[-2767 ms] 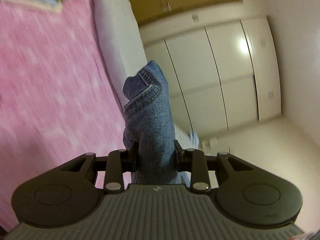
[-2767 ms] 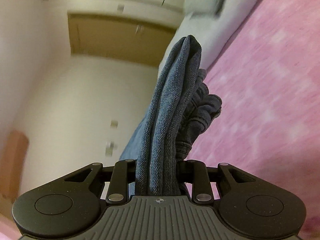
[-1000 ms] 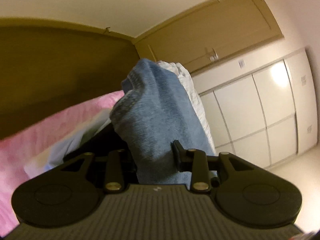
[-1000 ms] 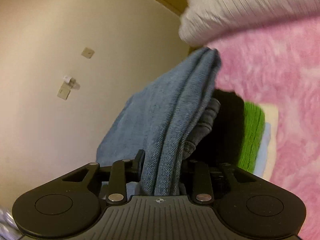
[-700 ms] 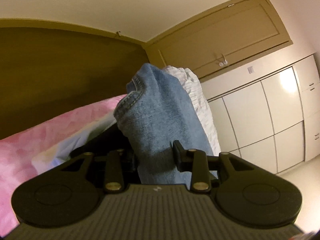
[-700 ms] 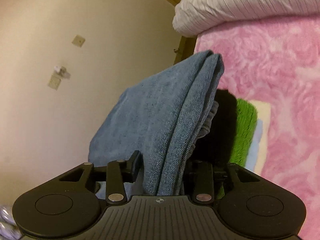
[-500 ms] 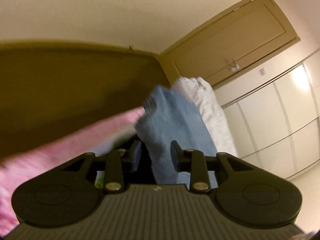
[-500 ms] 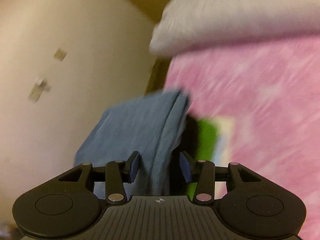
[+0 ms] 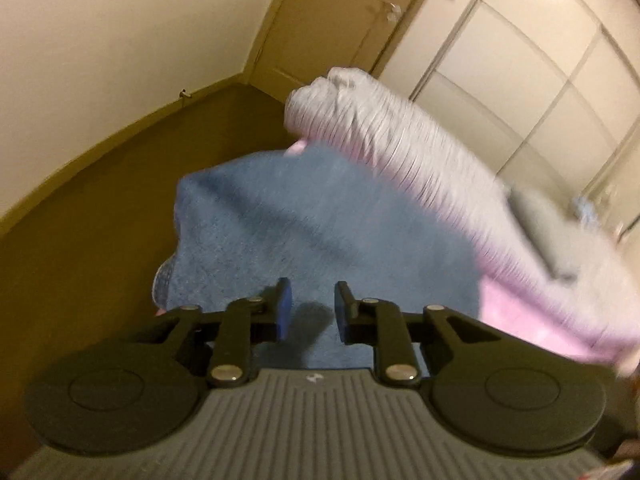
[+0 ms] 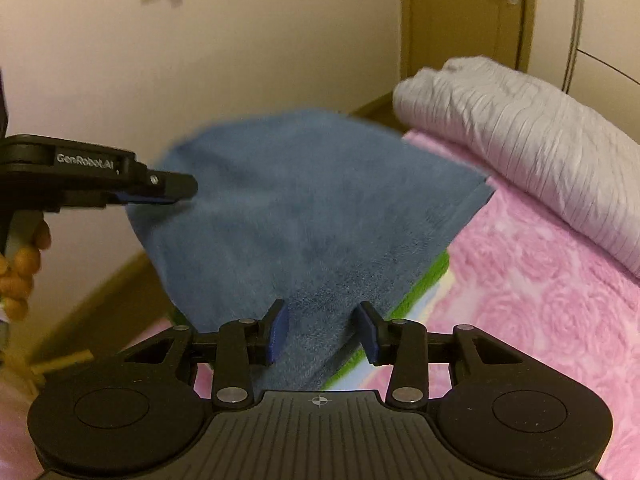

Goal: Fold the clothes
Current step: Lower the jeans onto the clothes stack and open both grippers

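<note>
Both claws have let go of the jeans (image 10: 304,216) since a second ago | jeans lie folded flat on a stack of clothes (image 10: 424,284) on the pink bed (image 10: 528,304) (pillow (image 10: 532,128) behind) | left claw (image 9: 312,304) narrow, closing, empty | right claw (image 10: 320,330) half-wide, closing, pads clear of denim

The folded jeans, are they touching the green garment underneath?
Touching. The right wrist view shows the folded jeans lying directly on the green garment, whose edge peeks out from under their right side with no gap.
</note>
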